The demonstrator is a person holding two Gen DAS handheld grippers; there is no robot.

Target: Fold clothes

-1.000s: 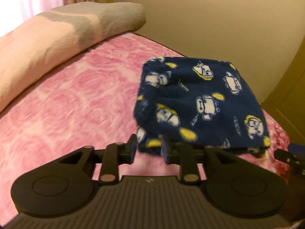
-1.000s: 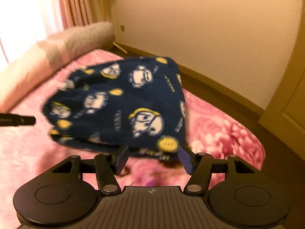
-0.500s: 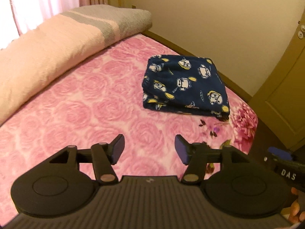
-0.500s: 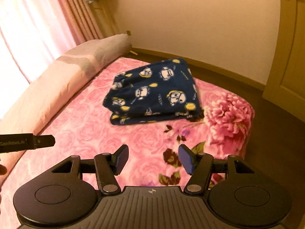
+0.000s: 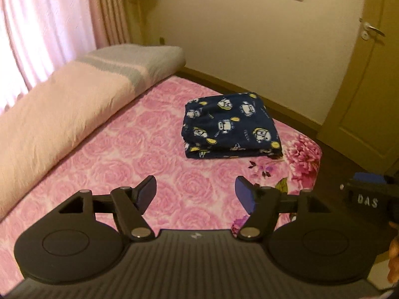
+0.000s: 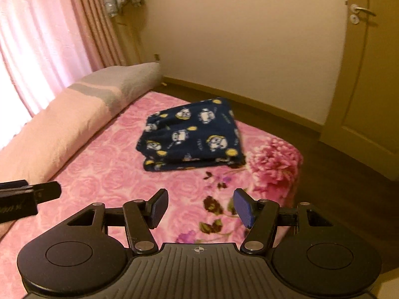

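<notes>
A navy fleece garment with white and yellow cartoon faces (image 5: 229,127) lies folded in a flat stack on the pink rose-patterned bed, near its far right corner. It also shows in the right wrist view (image 6: 192,137). My left gripper (image 5: 195,193) is open and empty, held well back from the garment above the bed. My right gripper (image 6: 199,206) is open and empty, also well short of the garment. The right gripper's body shows at the right edge of the left wrist view (image 5: 369,199), and the left gripper's at the left edge of the right wrist view (image 6: 27,196).
A long pink and grey rolled quilt (image 5: 74,104) lies along the bed's left side under pink curtains (image 5: 37,30). The bed's far right corner (image 5: 306,154) drops to a dark floor. A wooden door (image 5: 369,94) stands at the right.
A second ago the left gripper was closed on the garment's near edge, the right open beside it. Both have since pulled back and up, and the folded garment lies on the bed.
</notes>
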